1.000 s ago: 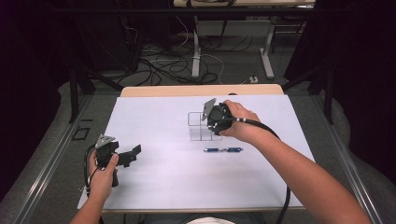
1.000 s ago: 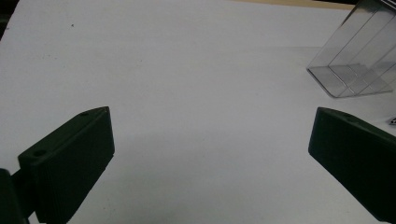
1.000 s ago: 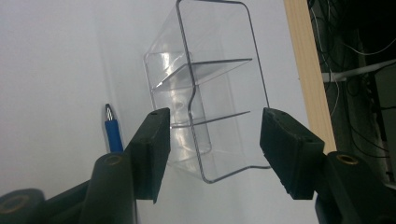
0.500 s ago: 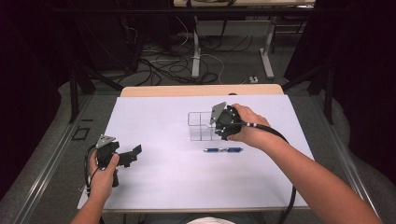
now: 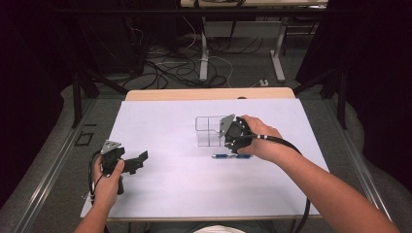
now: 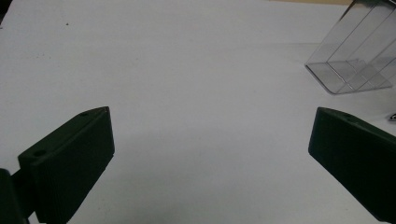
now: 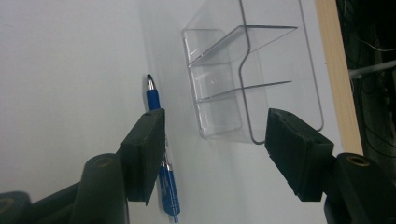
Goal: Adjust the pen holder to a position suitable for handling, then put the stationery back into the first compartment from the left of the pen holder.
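My right hand-held gripper (image 7: pixel 215 154) hangs wide open and empty above the blue ballpoint pen (image 7: pixel 161 154), just beside the clear plastic divided organiser (image 7: pixel 243 79) mid-bench; it seems clear of both. My left hand-held gripper (image 6: pixel 210 158), also open and empty, hovers near the bench's left edge.

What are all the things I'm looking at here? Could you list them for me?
Table: one, white top with a pale wood strip at the far edge, centre of the room.
Clear organiser: one, see-through plastic with dividers, standing on the table right of its middle.
Pen: one, blue, lying flat on the table beside the organiser, on the person's side of it.
Cables: several, black and white, on the floor beyond the table.
Left gripper: one, black, jaws open, over bare table at the near left.
Right gripper: one, black, jaws open, hanging over the pen and organiser.
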Motion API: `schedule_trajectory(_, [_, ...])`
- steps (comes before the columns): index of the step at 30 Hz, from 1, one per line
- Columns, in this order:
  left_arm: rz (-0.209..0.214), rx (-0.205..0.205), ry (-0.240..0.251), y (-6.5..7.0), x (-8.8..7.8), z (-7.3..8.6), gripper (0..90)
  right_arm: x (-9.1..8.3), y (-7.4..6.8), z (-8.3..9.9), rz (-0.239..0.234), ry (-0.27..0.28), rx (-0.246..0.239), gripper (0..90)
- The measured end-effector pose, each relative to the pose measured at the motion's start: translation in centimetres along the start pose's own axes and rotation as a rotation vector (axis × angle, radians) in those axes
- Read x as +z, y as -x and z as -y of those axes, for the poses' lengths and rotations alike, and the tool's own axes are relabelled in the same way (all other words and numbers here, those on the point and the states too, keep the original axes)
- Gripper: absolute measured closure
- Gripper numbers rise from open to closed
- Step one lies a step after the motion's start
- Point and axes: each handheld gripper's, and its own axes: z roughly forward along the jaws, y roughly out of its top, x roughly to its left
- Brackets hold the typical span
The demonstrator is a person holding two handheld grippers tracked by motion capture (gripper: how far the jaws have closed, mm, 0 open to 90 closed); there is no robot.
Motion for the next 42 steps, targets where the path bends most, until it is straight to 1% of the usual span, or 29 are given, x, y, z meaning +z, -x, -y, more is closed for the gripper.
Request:
schedule_trajectory(1, [0.0,0.003,-0.001,0.0,0.0,0.0,0.2,0.2,-0.1,0.0,-0.003,-0.007,-0.014,37.8])
schedule_trajectory(3, [-0.001,0.006,-0.002,0.0,-0.1,0.0,0.2,0.7,-0.4,-0.1,-0.012,-0.015,-0.024,37.6])
schedule_trajectory(5, [-0.001,0.006,-0.001,0.0,-0.1,0.0,0.2,1.1,-0.7,-0.2,-0.022,-0.022,-0.02,37.7])
schedule_trajectory(9, [-0.001,0.006,-0.007,0.0,0.0,0.0,0.3,1.9,-1.1,-0.4,-0.035,-0.023,-0.03,37.7])
schedule_trajectory(11, [0.0,0.007,-0.007,0.0,0.0,0.0,0.2,2.3,-1.3,-0.5,-0.036,-0.028,-0.029,37.7])
schedule_trajectory(13, [-0.001,0.009,-0.004,0.0,0.0,0.0,0.2,2.6,-1.3,-0.6,-0.032,-0.032,-0.044,37.7])
schedule_trajectory(14, [-0.001,0.009,-0.004,-0.1,0.0,0.0,0.2,2.7,-1.5,-0.6,-0.033,-0.036,-0.032,37.7])
schedule_trajectory(15, [0.0,0.009,-0.003,-0.1,0.0,0.0,0.2,2.9,-1.6,-0.7,-0.034,-0.035,-0.031,37.8])
schedule_trajectory(16, [-0.001,0.009,-0.004,-0.1,0.0,0.0,0.2,3.0,-1.5,-0.7,-0.037,-0.035,-0.044,38.1])
schedule_trajectory(17, [-0.001,0.008,-0.003,-0.1,0.0,0.0,0.2,3.2,-1.7,-0.7,-0.037,-0.036,-0.045,38.4])
schedule_trajectory(21, [-0.001,0.014,-0.003,0.0,0.0,0.0,0.3,3.8,-2.2,-0.9,-0.037,-0.046,-0.047,40.2])
schedule_trajectory(24, [0.0,0.01,-0.005,0.0,0.0,0.0,0.2,4.4,-2.4,-1.0,-0.051,-0.05,-0.054,40.9])
schedule_trajectory(26, [-0.001,0.011,-0.003,0.0,-0.1,0.0,0.2,4.8,-2.6,-1.1,-0.059,-0.065,-0.056,42.7])
schedule_trajectory(30, [-0.002,0.009,-0.004,-0.1,-0.1,0.0,0.2,5.5,-2.7,-1.2,-0.071,-0.076,-0.077,44.3])
schedule_trajectory(31, [-0.001,0.008,-0.004,-0.1,-0.1,0.0,0.3,5.7,-2.8,-1.2,-0.074,-0.082,-0.069,44.9])
schedule_trajectory(33, [-0.001,0.008,-0.002,-0.1,-0.1,0.0,0.2,5.9,-2.9,-1.2,-0.076,-0.086,-0.084,45.8])
schedule_trajectory(34, [0.0,0.01,-0.003,0.0,-0.1,0.0,0.2,6.0,-2.9,-1.2,-0.076,-0.094,-0.081,46.5])
schedule_trajectory(36, [0.0,0.011,-0.003,0.0,-0.1,0.0,0.3,6.3,-3.0,-1.2,-0.076,-0.1,-0.091,47.4])
schedule_trajectory(39, [-0.001,0.01,-0.004,0.0,-0.1,0.0,0.2,6.7,-3.0,-1.2,-0.087,-0.102,-0.084,49.8])
schedule_trajectory(40, [-0.001,0.011,-0.004,0.0,-0.1,0.0,0.2,6.7,-3.0,-1.2,-0.089,-0.111,-0.083,50.7])
schedule_trajectory(42, [-0.001,0.011,-0.003,0.0,-0.1,0.0,0.2,7.0,-2.9,-1.2,-0.096,-0.117,-0.092,52.5])
